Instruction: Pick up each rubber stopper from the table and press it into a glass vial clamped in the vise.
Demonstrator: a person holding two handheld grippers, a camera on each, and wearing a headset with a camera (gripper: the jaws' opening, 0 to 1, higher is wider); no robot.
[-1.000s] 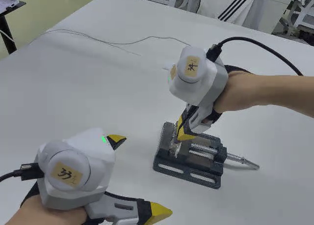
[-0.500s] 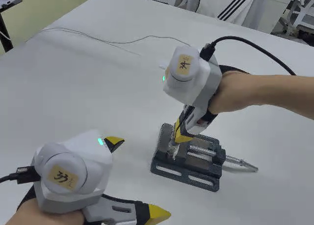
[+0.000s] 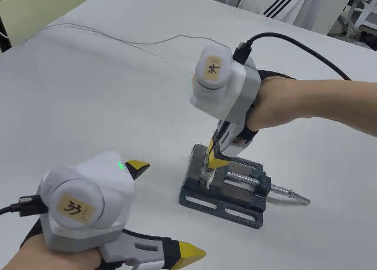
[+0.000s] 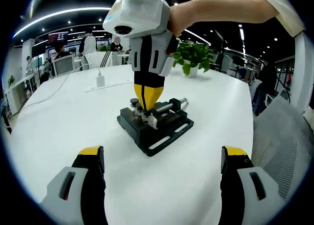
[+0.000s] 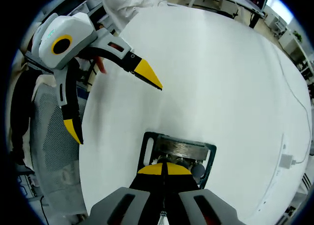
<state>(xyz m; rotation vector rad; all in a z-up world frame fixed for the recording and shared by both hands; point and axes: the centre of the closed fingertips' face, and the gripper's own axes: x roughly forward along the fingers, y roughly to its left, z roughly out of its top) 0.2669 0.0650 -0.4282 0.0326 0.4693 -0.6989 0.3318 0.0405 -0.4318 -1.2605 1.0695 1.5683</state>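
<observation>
**Left gripper**: white body, black jaws with yellow tips. Nearest the person, low at the left of the head view, held over the white tabletop. Jaws stand wide apart, with bare table between them in the left gripper view.

**Dark-grey metal bench vise**: rests flat on the table, well apart from the left gripper. Its slotted base faces the person. Its silver screw handle sticks out to the right in the head view.

**Clear glass vial**: upright, clamped between the vise jaws at the end away from the screw handle, directly under the right gripper's tips.

**Dark-grey round rubber stopper**: at the vise jaws, just beside the right gripper's tips. Whether it sits in a vial cannot be told.

**Right gripper**: same make, gripped by the right hand, pointing steeply down over the vise. Jaws are closed together, yellow tips meeting over the vial. Whether the tips touch the vial cannot be told.

**Black cable**: arcs from the rear of the right gripper toward the right edge of the head view.

**Thin grey wire**: trails across the far part of the table.

**White plug adapter**: lies on the table beyond the vise.

**Potted green plant**: stands at the table's far side in the left gripper view.

**Grey mesh chair**: beside the table edge.
</observation>
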